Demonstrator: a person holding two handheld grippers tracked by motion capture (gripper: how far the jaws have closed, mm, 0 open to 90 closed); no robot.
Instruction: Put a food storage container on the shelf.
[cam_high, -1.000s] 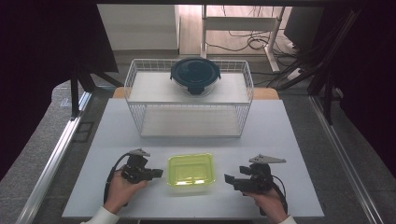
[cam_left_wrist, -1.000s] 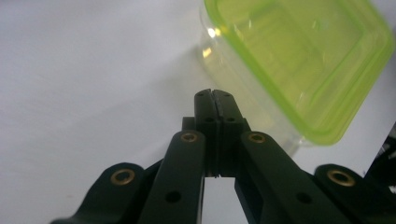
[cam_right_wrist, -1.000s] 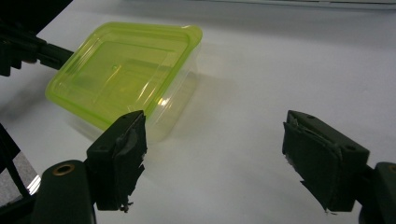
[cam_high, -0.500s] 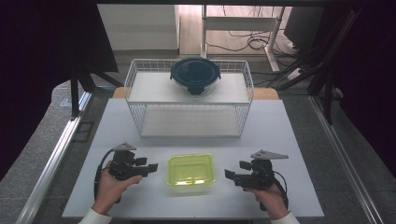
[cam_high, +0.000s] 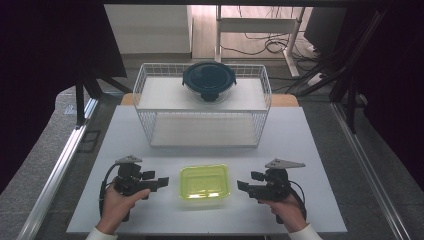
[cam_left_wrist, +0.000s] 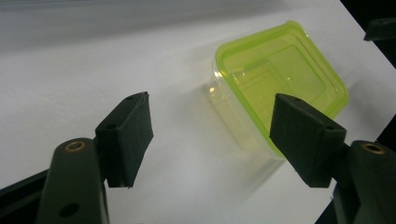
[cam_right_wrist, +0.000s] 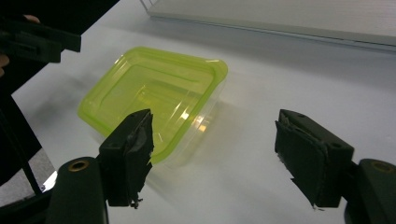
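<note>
A square clear container with a lime-green lid (cam_high: 204, 183) rests on the white table near the front edge. My left gripper (cam_high: 162, 183) is just to its left with its jaws open and nothing between them. In the left gripper view the container (cam_left_wrist: 280, 84) lies ahead and to the right of the open left gripper (cam_left_wrist: 210, 130). My right gripper (cam_high: 243, 186) is just right of the container, open as well. From the right gripper view, the container (cam_right_wrist: 154, 93) lies ahead to the left of the open right gripper (cam_right_wrist: 215, 149).
A white wire basket (cam_high: 202, 127) stands across the back half of the table. A round dark-lidded container (cam_high: 209, 80) sits at its rear upper part. The table edge runs close behind both hands. Dark curtains and cables surround the table.
The left gripper has drawn back a little to the left, away from the container. The right gripper has barely moved.
</note>
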